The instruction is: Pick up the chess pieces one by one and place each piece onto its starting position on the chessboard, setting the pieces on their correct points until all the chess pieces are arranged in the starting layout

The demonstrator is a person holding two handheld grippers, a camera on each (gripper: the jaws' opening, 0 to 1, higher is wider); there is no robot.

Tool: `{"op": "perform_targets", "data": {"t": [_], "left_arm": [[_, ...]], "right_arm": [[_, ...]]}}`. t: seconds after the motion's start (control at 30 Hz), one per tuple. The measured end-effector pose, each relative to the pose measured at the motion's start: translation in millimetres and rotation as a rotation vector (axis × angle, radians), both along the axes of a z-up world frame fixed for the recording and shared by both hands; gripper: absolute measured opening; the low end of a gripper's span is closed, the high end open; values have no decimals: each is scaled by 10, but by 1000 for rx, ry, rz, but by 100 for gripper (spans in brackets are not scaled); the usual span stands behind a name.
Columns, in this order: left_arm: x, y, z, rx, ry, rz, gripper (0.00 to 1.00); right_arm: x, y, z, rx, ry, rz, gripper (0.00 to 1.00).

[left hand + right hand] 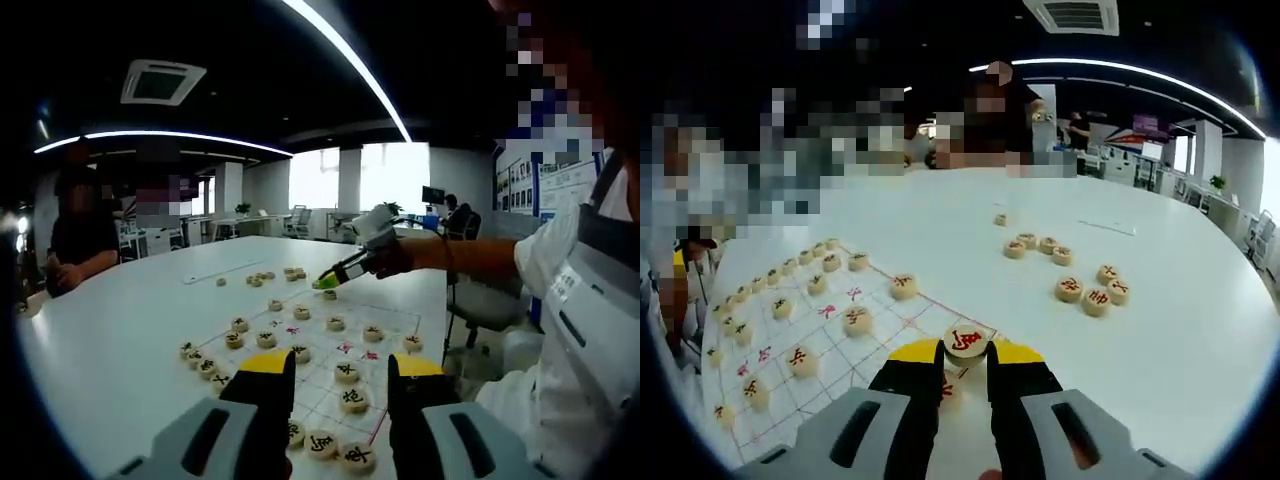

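Note:
A paper chessboard (pixel 390 322) lies on the white table (pixel 120 330), with round wooden pieces (pixel 336 323) standing on its points. My left gripper (pixel 340 378) hangs open above the board's near side, nothing between its fingers. My right gripper (pixel 340 270) reaches in from the right over the board's far edge. In the right gripper view, that gripper (pixel 966 352) is shut on a red-marked chess piece (pixel 966 341), just above the corner of the board (pixel 835 340). Rows of pieces (pixel 857 319) stand on the board to the left.
Several loose pieces (pixel 1085 292) lie on the bare table (pixel 1180 380) right of the board, also seen as loose pieces (pixel 270 277) beyond it. A person (pixel 75 240) sits at the table's far side. An office chair (pixel 485 300) stands by the table edge.

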State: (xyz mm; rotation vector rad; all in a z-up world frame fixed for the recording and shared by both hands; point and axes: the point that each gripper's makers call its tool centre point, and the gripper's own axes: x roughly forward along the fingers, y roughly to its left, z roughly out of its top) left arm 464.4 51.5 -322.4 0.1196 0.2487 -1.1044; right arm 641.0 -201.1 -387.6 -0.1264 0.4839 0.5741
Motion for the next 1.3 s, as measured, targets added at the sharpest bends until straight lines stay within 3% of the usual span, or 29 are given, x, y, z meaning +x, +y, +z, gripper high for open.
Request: {"op": "perform_targets", "data": {"t": [0.87, 1.3], "left_arm": [[14, 3, -19, 4, 6, 1, 38], [7, 2, 13, -2, -1, 2, 38]], "right_arm": [[28, -30, -76, 1, 37, -32, 20], [152, -343, 102, 16, -45, -143, 39]]}}
